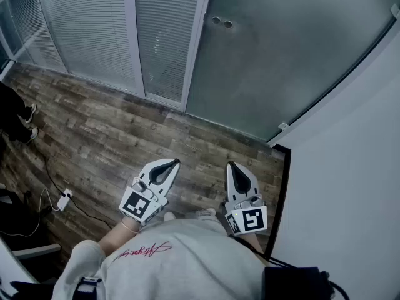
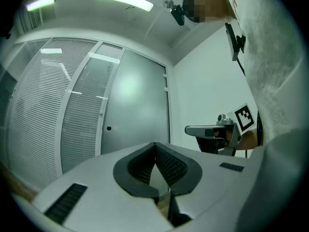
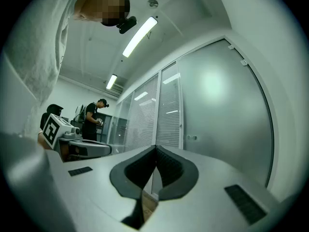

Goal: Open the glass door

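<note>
text legible: none | sweatshirt (image 1: 187, 267): red script (image 1: 142, 250), too small to read

Glass door (image 1: 281, 61) ahead
Slatted panels (image 1: 94, 30) left of it, wall (image 1: 350, 186) right; left gripper (image 1: 167, 163) beside right gripper (image 1: 232, 165), apart.

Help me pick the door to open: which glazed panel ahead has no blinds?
The frosted panel farthest right, beside the white wall: plain, with two round fittings near its edge. The other panels have slatted blinds.
</note>
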Demonstrator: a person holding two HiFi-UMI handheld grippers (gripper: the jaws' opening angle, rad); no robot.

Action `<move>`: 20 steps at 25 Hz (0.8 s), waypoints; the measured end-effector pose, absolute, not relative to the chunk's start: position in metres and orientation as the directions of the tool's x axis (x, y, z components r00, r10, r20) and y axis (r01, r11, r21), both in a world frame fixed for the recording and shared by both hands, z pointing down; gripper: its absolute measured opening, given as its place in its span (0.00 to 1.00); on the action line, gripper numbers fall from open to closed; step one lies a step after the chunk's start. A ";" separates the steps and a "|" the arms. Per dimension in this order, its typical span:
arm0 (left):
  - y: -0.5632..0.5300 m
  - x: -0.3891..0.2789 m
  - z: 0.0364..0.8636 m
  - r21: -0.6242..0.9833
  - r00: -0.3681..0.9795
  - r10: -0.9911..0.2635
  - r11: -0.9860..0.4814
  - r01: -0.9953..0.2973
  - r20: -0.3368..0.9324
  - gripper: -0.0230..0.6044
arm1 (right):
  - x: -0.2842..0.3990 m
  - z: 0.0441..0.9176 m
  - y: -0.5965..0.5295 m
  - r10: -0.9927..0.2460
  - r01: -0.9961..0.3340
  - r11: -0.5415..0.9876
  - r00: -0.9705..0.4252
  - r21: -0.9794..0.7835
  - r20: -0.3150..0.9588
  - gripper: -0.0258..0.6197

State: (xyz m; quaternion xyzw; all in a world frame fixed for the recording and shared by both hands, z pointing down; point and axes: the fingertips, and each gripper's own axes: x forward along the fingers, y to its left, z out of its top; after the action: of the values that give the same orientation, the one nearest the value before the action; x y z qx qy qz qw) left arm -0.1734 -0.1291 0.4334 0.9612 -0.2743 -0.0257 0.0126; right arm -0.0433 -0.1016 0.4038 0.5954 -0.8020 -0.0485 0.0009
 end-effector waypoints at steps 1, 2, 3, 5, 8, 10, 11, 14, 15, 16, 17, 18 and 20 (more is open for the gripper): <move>-0.129 -0.172 0.433 0.036 0.850 -0.525 -0.851 -0.524 -0.042 0.06 | -0.043 0.404 -0.101 -0.956 -0.956 0.284 -0.289 0.077 -0.056 0.07; -0.129 -0.172 0.432 0.035 0.851 -0.523 -0.852 -0.522 -0.041 0.06 | -0.042 0.404 -0.101 -0.956 -0.956 0.282 -0.286 0.075 -0.055 0.07; -0.129 -0.172 0.432 0.036 0.853 -0.521 -0.854 -0.520 -0.040 0.06 | -0.042 0.404 -0.100 -0.957 -0.957 0.280 -0.285 0.073 -0.055 0.07; -0.129 -0.173 0.430 0.055 0.852 -0.522 -0.853 -0.519 -0.047 0.06 | -0.043 0.403 -0.100 -0.958 -0.958 0.278 -0.282 0.071 -0.052 0.07; -0.133 -0.178 0.427 0.088 0.844 -0.532 -0.846 -0.527 -0.063 0.06 | -0.045 0.402 -0.099 -0.960 -0.960 0.273 -0.277 0.066 -0.052 0.07; -0.135 -0.181 0.427 0.082 0.843 -0.534 -0.845 -0.529 -0.063 0.06 | -0.048 0.402 -0.100 -0.960 -0.961 0.269 -0.273 0.068 -0.054 0.07; -0.135 -0.182 0.427 0.082 0.843 -0.534 -0.845 -0.529 -0.066 0.06 | -0.049 0.403 -0.100 -0.961 -0.961 0.267 -0.271 0.071 -0.054 0.07; -0.136 -0.180 0.428 0.090 0.842 -0.534 -0.844 -0.528 -0.073 0.06 | -0.045 0.404 -0.098 -0.963 -0.964 0.258 -0.262 0.070 -0.054 0.07; -0.136 -0.178 0.428 0.091 0.842 -0.534 -0.845 -0.528 -0.073 0.06 | -0.043 0.404 -0.098 -0.964 -0.965 0.255 -0.259 0.068 -0.056 0.07; -0.137 -0.177 0.427 0.091 0.842 -0.534 -0.845 -0.528 -0.073 0.06 | -0.041 0.403 -0.099 -0.965 -0.965 0.253 -0.257 0.066 -0.059 0.07; -0.138 -0.177 0.427 0.091 0.842 -0.534 -0.844 -0.528 -0.074 0.06 | -0.039 0.402 -0.101 -0.964 -0.965 0.253 -0.257 0.063 -0.061 0.07; -0.140 -0.177 0.426 0.091 0.841 -0.535 -0.844 -0.529 -0.075 0.06 | -0.039 0.401 -0.103 -0.964 -0.966 0.253 -0.257 0.060 -0.063 0.07; -0.144 -0.178 0.424 0.091 0.839 -0.538 -0.843 -0.531 -0.080 0.06 | -0.038 0.400 -0.107 -0.965 -0.966 0.251 -0.255 0.056 -0.067 0.07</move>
State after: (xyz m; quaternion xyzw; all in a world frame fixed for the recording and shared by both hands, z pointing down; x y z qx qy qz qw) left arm -0.1776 -0.1437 0.4245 0.9585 -0.2787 -0.0512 0.0325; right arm -0.0377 -0.1069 0.4001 0.6105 -0.7909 -0.0426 -0.0093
